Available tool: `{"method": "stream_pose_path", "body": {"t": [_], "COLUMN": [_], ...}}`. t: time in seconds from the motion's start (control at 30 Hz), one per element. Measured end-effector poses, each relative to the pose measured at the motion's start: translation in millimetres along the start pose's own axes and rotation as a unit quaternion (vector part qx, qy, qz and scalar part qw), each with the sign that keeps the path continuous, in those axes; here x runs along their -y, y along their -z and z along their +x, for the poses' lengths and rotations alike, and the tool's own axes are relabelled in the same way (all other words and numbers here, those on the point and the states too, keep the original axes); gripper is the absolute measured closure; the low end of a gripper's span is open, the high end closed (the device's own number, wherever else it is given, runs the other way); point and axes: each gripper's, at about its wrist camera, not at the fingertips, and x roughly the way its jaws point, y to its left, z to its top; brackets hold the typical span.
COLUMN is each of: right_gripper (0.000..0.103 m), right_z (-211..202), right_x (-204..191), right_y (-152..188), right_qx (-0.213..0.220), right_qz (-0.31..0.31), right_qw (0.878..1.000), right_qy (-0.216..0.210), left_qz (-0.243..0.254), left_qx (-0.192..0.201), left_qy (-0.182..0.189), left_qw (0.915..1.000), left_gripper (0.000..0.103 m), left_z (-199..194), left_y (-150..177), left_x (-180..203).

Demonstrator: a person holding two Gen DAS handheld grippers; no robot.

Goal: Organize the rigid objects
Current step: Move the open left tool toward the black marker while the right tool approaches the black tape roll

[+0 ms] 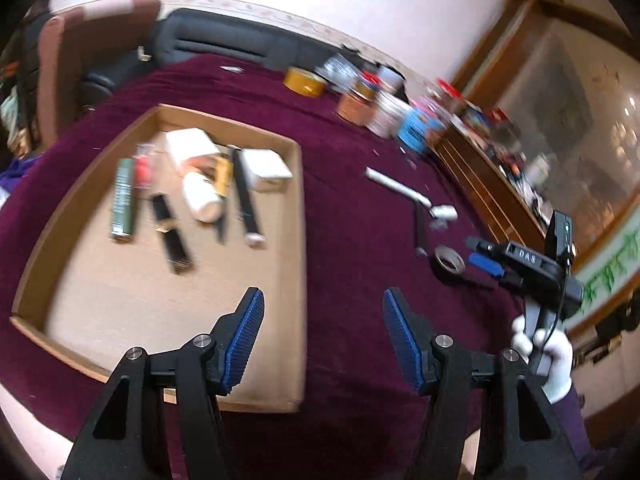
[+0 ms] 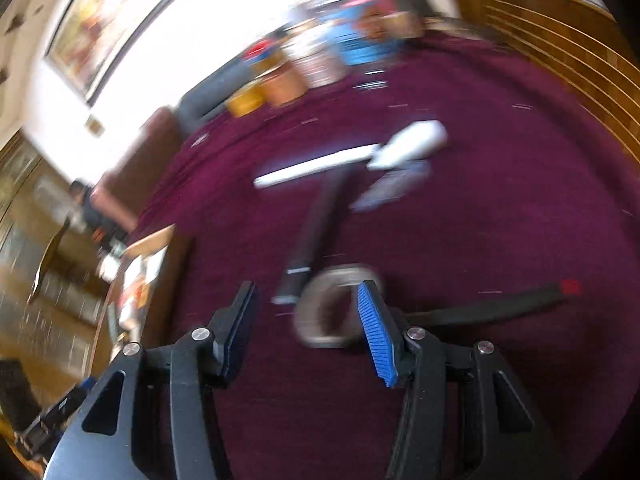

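Observation:
A shallow cardboard tray (image 1: 298,216) lies on the maroon cloth and holds several small items: a white bottle (image 1: 202,198), white boxes, a green tube (image 1: 122,200) and black sticks. My left gripper (image 1: 323,304) is open and empty above the tray's right edge. My right gripper (image 2: 307,295) is open and empty, just above a grey tape ring (image 2: 320,312). The ring also shows in the left wrist view (image 1: 450,261). A black stick (image 2: 316,228), a white stick (image 2: 316,168) and a white bottle (image 2: 412,144) lie beyond it. The right wrist view is blurred.
Several jars, tape rolls and tins (image 1: 360,96) stand along the far edge of the cloth. A wooden slatted panel (image 2: 560,48) runs on the right. A long black tool with a red tip (image 2: 500,304) lies right of the ring. The right gripper's body (image 1: 532,268) hangs near the ring.

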Motion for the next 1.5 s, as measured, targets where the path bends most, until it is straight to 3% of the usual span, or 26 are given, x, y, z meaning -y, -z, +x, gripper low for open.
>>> {"method": "stream_pose_path", "body": {"t": [0.1, 0.3, 0.67, 0.87, 1.1, 1.5], "right_gripper": [0.053, 0.053, 0.053, 0.051, 0.051, 0.051], "right_z": [-6.6, 0.4, -7.4, -12.7, -12.8, -11.8], "right_x": [19.0, 21.0, 15.1, 15.7, 29.0, 37.6], "right_y": [-4.6, 4.0, 17.6, 14.2, 8.9, 4.9], "right_qx": [0.005, -0.01, 0.017, 0.031, 0.032, 0.03], "right_qz": [0.011, 0.013, -0.028, -0.045, -0.037, -0.036], "right_qw": [1.0, 1.0, 0.999, 0.998, 0.998, 0.998], "right_qy": [0.009, -0.006, 0.002, 0.022, 0.03, 0.031], "left_qz": [0.011, 0.038, 0.081, 0.113, 0.169, 0.197], "left_qx": [-0.019, -0.052, -0.068, -0.068, -0.065, -0.084], "left_qy": [0.001, -0.001, -0.062, -0.114, -0.194, -0.209], "left_qw": [0.9998, 0.9979, 0.9925, 0.9846, 0.9642, 0.9543], "left_gripper": [0.047, 0.047, 0.047, 0.047, 0.047, 0.047], "left_z": [10.5, 22.5, 32.1, 44.1, 58.8, 74.1], "left_y": [4.2, 20.7, 37.1, 37.3, 43.9, 46.6], "left_x": [18.4, 50.1, 73.8, 83.1, 95.0, 104.0]}}
